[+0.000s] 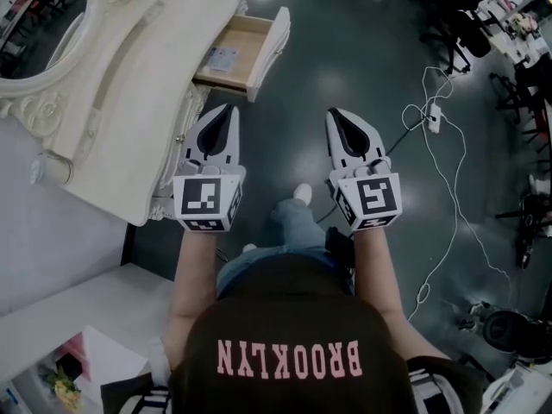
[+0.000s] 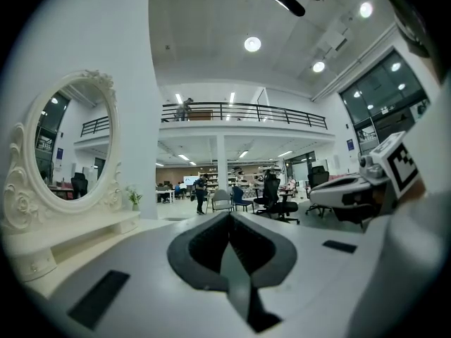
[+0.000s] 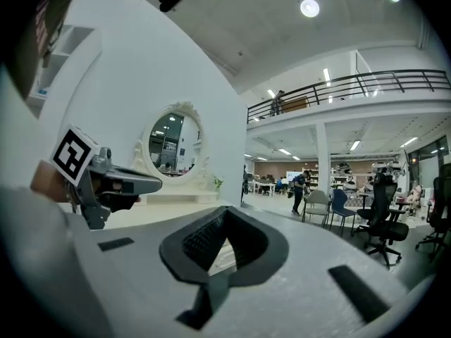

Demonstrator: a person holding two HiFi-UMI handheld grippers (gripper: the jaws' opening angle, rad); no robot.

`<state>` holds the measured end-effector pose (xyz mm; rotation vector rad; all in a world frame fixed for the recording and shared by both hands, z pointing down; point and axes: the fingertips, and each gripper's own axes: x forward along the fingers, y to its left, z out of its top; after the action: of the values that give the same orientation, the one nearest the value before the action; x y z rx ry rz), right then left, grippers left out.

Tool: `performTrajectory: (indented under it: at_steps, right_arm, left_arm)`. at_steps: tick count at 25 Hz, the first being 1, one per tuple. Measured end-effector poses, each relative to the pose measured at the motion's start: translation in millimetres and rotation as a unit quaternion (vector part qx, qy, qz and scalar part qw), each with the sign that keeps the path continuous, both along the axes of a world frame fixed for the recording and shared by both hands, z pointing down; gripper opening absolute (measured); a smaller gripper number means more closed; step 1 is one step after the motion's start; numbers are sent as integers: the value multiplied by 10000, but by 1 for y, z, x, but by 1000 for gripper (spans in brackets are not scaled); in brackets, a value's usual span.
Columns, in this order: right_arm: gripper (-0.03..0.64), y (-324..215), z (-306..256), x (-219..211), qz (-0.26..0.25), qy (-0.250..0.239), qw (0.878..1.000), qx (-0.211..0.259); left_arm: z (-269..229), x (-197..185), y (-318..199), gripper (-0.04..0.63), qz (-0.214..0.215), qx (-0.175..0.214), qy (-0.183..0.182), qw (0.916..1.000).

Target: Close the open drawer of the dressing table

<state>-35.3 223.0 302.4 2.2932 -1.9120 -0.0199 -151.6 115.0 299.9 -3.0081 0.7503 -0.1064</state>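
In the head view, the drawer [image 1: 244,48] stands pulled out from the front of the dressing table [image 1: 129,93] at the upper centre of the frame. A pale sheet [image 1: 222,59] lies on its wooden bottom. The cream tabletop fills the upper left, with the oval mirror [image 1: 34,20] in the top left corner. The left tongs [image 1: 226,110] sit left of centre, just below the drawer and beside the table's edge, apart from the drawer. The right tongs [image 1: 338,115] sit right of centre over the dark floor [image 1: 371,50], further from the drawer. Both tongs point level, side by side. Each gripper view shows its tongs clenched, with the tips together and nothing between them. A white cable [image 1: 453,158] trails across the floor at the right.
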Motion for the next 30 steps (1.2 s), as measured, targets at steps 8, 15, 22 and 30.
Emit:
performTrajectory:
  at_steps: [8, 15, 22, 30]
  right_arm:
    - [-5, -40, 2, 75, -264, -65, 9996, -42]
    - [-5, -64, 9, 133, -538, -47, 9984, -187]
    - [-5, -83, 15, 179, -737, -178, 9969, -206]
    - [-5, -104, 25, 188, -941, -267, 9948, -284]
  left_arm:
    - [-1, 78, -32, 5, -130, 63, -92, 9999]
    - [7, 139, -56, 5, -345, -35, -126, 9993]
    - [13, 178, -67, 5, -523, -32, -216, 9984]
    - [22, 183, -77, 5, -663, -130, -396, 9969]
